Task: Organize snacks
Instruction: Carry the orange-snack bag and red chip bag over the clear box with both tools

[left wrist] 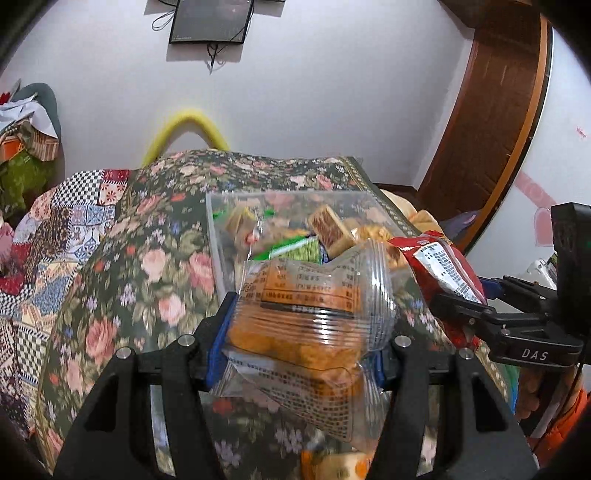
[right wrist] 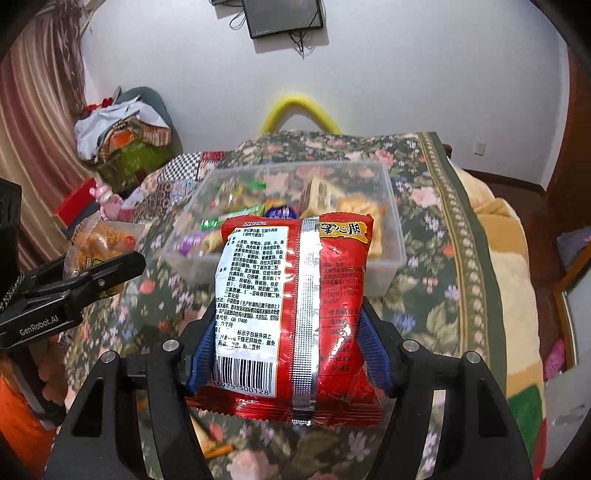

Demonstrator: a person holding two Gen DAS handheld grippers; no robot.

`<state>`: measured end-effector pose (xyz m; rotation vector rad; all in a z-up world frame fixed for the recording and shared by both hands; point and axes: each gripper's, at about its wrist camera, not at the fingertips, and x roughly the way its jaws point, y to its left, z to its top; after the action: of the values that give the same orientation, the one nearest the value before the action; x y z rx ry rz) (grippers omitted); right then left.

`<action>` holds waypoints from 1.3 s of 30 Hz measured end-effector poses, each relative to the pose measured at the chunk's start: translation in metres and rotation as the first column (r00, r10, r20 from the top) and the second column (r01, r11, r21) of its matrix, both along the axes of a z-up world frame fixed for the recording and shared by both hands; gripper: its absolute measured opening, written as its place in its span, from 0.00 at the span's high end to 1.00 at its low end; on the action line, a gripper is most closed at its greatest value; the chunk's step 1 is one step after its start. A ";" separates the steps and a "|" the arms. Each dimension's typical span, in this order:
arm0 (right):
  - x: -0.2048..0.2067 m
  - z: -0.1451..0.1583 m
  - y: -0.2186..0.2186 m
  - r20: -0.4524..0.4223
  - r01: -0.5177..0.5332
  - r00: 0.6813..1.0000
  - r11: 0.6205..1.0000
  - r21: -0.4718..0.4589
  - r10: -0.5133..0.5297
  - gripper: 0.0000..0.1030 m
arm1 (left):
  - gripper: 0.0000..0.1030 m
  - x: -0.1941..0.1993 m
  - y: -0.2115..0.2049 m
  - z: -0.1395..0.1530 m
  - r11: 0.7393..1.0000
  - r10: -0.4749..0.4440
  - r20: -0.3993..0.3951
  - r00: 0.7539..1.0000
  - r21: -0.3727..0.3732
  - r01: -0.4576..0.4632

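Snacks in both claws, we've got the left claw (left wrist: 301, 347) clamped on a clear cracker pack (left wrist: 306, 325) and the right claw (right wrist: 291, 350) on a red packet (right wrist: 295, 295), both above the floral-covered table (right wrist: 424, 295), presumably bound for the clear box (right wrist: 391, 236).

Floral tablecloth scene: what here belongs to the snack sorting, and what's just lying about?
Job:
- red foil snack packet, in right tongs
- clear-wrapped orange biscuit pack, in left tongs
- clear plastic snack box

Lying about:
- yellow curved tube
- dark wall monitor
- clothes pile
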<state>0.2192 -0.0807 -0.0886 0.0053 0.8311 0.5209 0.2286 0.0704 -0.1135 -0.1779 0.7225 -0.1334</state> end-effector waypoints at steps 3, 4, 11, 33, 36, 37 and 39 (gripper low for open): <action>0.012 0.003 0.004 0.004 -0.005 1.000 1.000 0.004 0.005 0.37 | 0.43 0.017 -0.001 0.002 0.999 -0.019 -0.008 1.000 -0.029 0.019; 0.016 0.004 0.006 0.008 -0.005 1.000 1.000 0.001 0.005 0.37 | 0.43 0.023 -0.002 0.003 0.999 -0.026 -0.010 1.000 -0.036 0.025; 0.049 0.006 0.014 0.027 0.004 1.000 1.000 -0.026 -0.003 0.37 | 0.43 0.064 -0.008 0.002 0.999 -0.035 -0.015 0.999 -0.007 0.035; 0.127 -0.014 0.018 -0.042 0.039 0.998 0.999 -0.035 -0.041 0.37 | 0.43 0.162 -0.018 -0.028 1.000 0.027 -0.099 0.995 -0.001 -0.027; 0.129 -0.015 0.016 -0.046 0.039 0.998 0.999 -0.036 -0.041 0.37 | 0.40 0.163 -0.020 -0.031 0.999 0.034 -0.097 0.995 0.006 -0.033; 0.130 -0.015 0.016 -0.048 0.039 0.998 0.999 -0.035 -0.041 0.36 | 0.40 0.163 -0.020 -0.031 0.999 0.033 -0.101 0.994 0.004 -0.033; 0.130 -0.015 0.013 -0.056 0.044 0.997 0.999 -0.029 -0.045 0.36 | 0.35 0.164 -0.019 -0.033 0.999 0.031 -0.117 0.993 -0.013 -0.033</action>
<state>0.3489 -0.0675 -0.1035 0.0133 0.8919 0.4690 0.3930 0.0519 -0.1469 -0.2128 0.8348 -0.0981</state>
